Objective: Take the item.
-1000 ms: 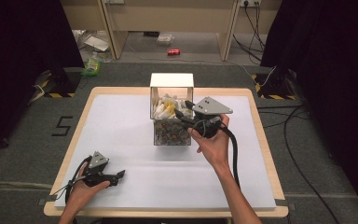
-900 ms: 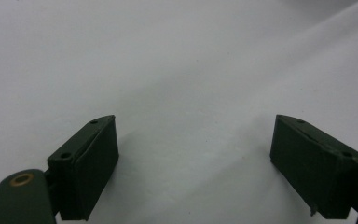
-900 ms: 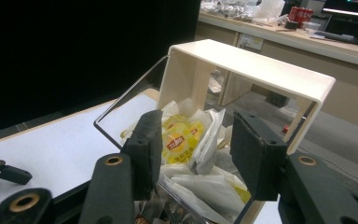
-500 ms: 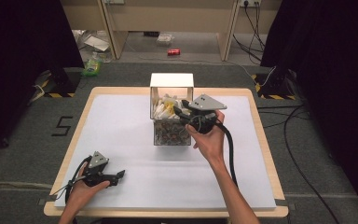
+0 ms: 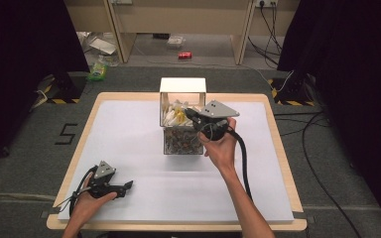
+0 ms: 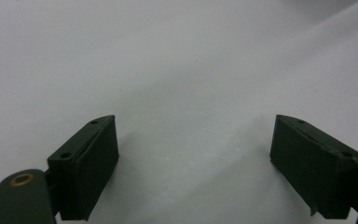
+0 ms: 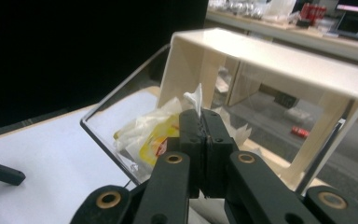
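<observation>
A clear-walled box (image 5: 183, 140) with a cream frame (image 7: 270, 60) stands mid-table, holding white and yellow wrappers (image 5: 174, 116) above a layer of small dark bits. My right gripper (image 5: 189, 113) hovers at the box's open top. In the right gripper view that right gripper (image 7: 200, 120) has its jaws pressed together on a thin white scrap (image 7: 195, 99) that sticks up past the tips, over the wrappers (image 7: 154, 133). My left gripper (image 5: 127, 186) rests near the table's front left. Its jaws (image 6: 196, 168) stand wide apart over bare white surface, with nothing between them.
White sheet (image 5: 129, 134) covers the wooden table (image 5: 278, 124). The right gripper's black cable (image 5: 244, 163) trails along the forearm. On the floor beyond the table lie a red can (image 5: 184, 55), a green packet (image 5: 97, 72) and cables (image 5: 317, 124).
My right gripper has shifted slightly left and farther back over the box top, jaws still shut. The left gripper has stayed where it was.
</observation>
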`<control>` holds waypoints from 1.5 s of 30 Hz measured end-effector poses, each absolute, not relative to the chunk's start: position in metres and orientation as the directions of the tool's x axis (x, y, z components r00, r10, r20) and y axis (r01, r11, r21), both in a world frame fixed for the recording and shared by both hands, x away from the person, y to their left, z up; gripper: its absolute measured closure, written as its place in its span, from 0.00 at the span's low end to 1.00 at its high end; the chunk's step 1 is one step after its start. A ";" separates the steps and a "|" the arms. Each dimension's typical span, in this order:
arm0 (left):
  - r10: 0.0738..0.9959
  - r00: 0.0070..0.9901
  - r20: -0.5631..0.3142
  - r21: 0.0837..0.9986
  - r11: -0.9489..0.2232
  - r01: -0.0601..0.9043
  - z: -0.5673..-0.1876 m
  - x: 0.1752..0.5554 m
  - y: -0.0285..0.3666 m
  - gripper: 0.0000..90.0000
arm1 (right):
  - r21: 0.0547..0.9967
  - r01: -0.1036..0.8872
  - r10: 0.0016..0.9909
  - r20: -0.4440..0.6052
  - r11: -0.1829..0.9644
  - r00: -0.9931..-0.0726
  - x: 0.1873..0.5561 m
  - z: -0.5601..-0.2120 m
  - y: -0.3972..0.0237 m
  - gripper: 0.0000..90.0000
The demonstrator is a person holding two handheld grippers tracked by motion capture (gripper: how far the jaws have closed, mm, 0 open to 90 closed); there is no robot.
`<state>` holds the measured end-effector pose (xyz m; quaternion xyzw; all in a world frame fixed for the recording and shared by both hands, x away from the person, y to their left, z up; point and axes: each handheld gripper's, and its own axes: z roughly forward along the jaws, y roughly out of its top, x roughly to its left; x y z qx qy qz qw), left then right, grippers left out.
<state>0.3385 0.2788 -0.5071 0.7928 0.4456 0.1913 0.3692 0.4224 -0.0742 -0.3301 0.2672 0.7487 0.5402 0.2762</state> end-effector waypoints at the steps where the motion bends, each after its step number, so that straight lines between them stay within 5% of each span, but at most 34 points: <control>1: 0.848 0.530 -0.026 0.756 -0.330 0.565 -0.507 0.339 0.279 0.16 | 0.959 0.091 0.699 -0.130 0.269 -0.703 0.421 -0.328 -0.075 1.00; 45: 0.848 0.529 -0.029 0.757 -0.327 0.565 -0.507 0.339 0.279 0.16 | 0.990 -0.051 0.702 -0.127 0.129 -0.701 0.377 -0.273 -0.122 1.00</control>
